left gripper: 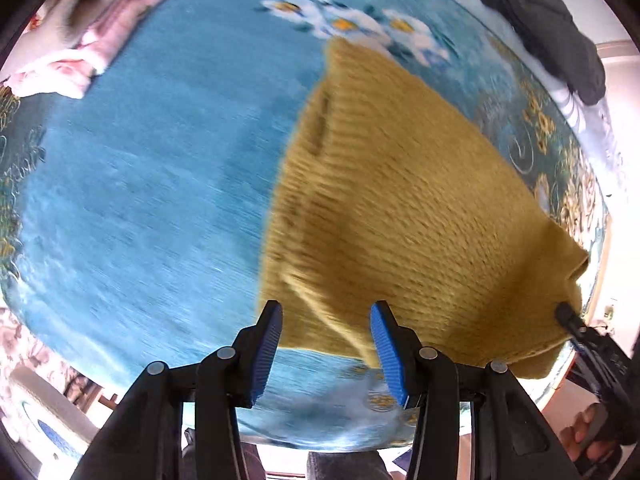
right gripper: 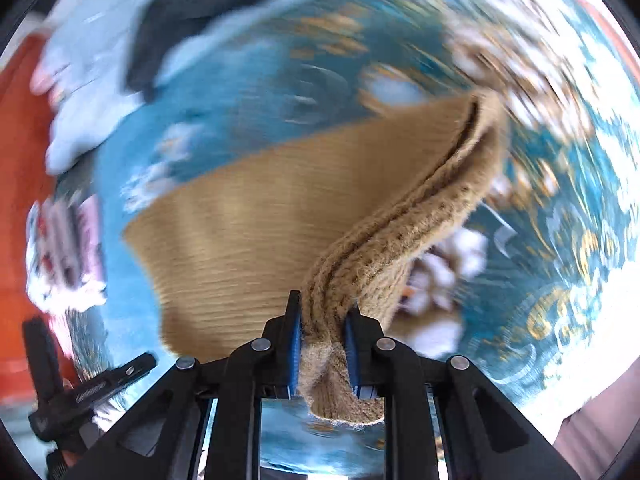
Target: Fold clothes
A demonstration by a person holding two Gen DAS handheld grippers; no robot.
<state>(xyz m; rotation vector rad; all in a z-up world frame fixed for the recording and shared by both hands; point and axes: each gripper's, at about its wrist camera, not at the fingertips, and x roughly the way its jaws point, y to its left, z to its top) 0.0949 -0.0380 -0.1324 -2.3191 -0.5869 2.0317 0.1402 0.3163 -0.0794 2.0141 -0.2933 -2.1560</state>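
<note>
We see a mustard-yellow ribbed knit sweater spread over a blue flowered blanket. One bunched corner of it is lifted off the blanket and pinched in a thick fold. The rest slopes down, partly flat, with one edge curling open.

- Mustard-yellow ribbed knit sweater
- Blue floral blanket, white daisies, gold scrolls along edge
- Pink folded cloth
- Black grippers, blue ridged pads
</note>
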